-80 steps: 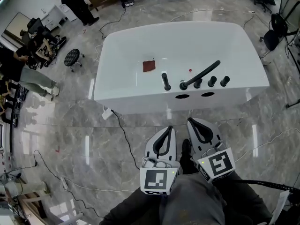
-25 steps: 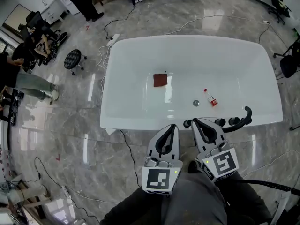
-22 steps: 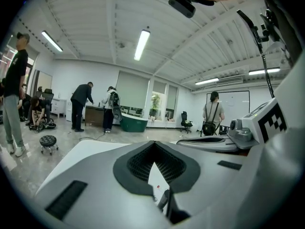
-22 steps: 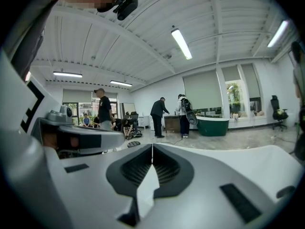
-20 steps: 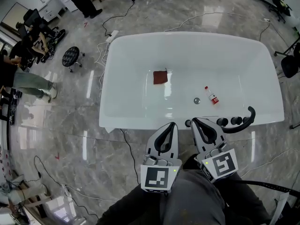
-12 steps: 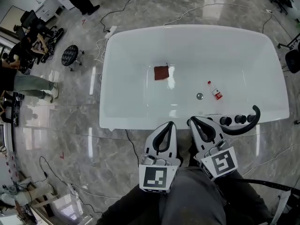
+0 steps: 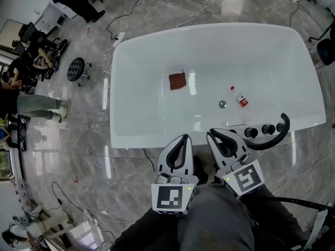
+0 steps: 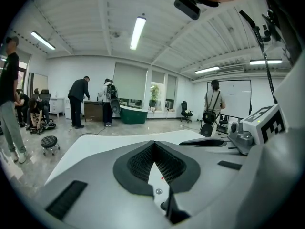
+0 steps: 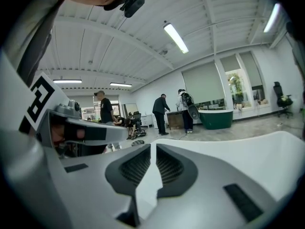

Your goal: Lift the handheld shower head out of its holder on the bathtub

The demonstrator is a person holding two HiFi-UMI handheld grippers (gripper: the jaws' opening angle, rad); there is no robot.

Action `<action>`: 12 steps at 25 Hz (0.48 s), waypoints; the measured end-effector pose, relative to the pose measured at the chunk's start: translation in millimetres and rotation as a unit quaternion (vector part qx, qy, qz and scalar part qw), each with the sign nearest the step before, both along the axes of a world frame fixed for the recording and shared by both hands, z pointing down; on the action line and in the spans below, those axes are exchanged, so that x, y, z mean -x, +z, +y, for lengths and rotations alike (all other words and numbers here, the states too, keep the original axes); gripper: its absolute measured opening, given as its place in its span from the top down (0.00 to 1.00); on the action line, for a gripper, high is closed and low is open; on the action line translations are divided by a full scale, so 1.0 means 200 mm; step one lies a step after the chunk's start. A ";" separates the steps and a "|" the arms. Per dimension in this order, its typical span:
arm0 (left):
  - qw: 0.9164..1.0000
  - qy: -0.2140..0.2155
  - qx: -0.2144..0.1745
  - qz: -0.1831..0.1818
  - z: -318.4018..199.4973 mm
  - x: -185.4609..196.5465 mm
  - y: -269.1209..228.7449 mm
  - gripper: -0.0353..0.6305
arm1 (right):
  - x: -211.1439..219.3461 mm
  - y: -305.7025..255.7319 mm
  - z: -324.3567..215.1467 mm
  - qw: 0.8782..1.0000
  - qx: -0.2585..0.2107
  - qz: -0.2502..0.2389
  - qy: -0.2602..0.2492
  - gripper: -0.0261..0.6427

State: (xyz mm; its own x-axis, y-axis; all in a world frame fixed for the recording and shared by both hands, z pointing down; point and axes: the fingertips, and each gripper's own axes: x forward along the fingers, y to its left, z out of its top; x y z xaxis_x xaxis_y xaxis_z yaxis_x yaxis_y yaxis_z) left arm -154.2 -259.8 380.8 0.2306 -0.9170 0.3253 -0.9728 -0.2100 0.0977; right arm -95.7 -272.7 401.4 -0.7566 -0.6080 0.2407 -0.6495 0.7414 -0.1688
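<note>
The black handheld shower head point(image 7: 272, 138) lies curved in its holder on the near rim of the white bathtub point(image 7: 125, 135), beside black knobs point(image 7: 251, 132). My right gripper point(image 7: 211, 134) hovers just left of the knobs, short of the shower head. Its jaws are opening: a thin gap shows between the pads in the right gripper view point(image 9: 153, 149), with nothing in it. My left gripper point(image 7: 182, 138) hangs beside it over the rim, shut and empty, its pads meeting at the tip point(image 8: 153, 144).
In the tub lie a red cloth point(image 7: 177, 81), a small bottle point(image 7: 241, 99) and the drain point(image 7: 222, 104). Cables point(image 7: 149, 158) run over the marble floor. A stool point(image 7: 76, 67) and people point(image 7: 31, 101) are at the left.
The view has swung over the tub, which now fills more of the picture. Both grippers have sunk a little toward the near rim. The shower head sits closer to the right gripper.
</note>
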 end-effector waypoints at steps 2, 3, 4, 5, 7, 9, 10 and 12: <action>1.000 0.005 0.001 0.000 0.02 -0.01 0.04 0.94 | 0.01 0.05 0.03 1.000 -0.005 0.007 -0.003 0.92; 1.000 0.007 0.000 -0.001 0.03 -0.01 0.06 0.94 | 0.01 0.07 0.04 1.000 -0.011 0.010 -0.004 0.91; 1.000 0.007 -0.002 -0.001 0.03 0.00 0.07 0.94 | 0.02 0.09 0.05 1.000 -0.018 0.012 -0.004 0.90; 1.000 0.006 -0.004 -0.001 0.03 0.00 0.09 0.94 | 0.02 0.11 0.06 1.000 -0.025 0.013 -0.003 0.88; 1.000 0.008 -0.003 0.000 0.03 0.01 0.14 0.94 | 0.02 0.17 0.06 0.999 -0.031 0.023 0.002 0.86; 1.000 0.012 0.002 0.001 0.05 0.01 0.21 0.94 | 0.02 0.26 0.07 0.999 -0.029 0.035 0.007 0.83; 1.000 0.014 0.005 0.001 0.05 0.01 0.25 0.94 | 0.01 0.32 0.07 0.999 -0.027 0.039 0.009 0.82; 1.000 0.016 0.011 -0.001 0.06 0.00 0.34 0.94 | 0.00 0.41 0.07 0.999 -0.022 0.041 0.013 0.81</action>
State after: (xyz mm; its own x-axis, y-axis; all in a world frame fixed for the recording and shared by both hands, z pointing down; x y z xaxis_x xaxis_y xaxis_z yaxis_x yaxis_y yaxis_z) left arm -154.9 -247.5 449.7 0.2602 -0.9013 0.3464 -0.9655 -0.2397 0.1017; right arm -96.2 -257.9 484.1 -0.7189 -0.6391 0.2732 -0.6793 0.7294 -0.0813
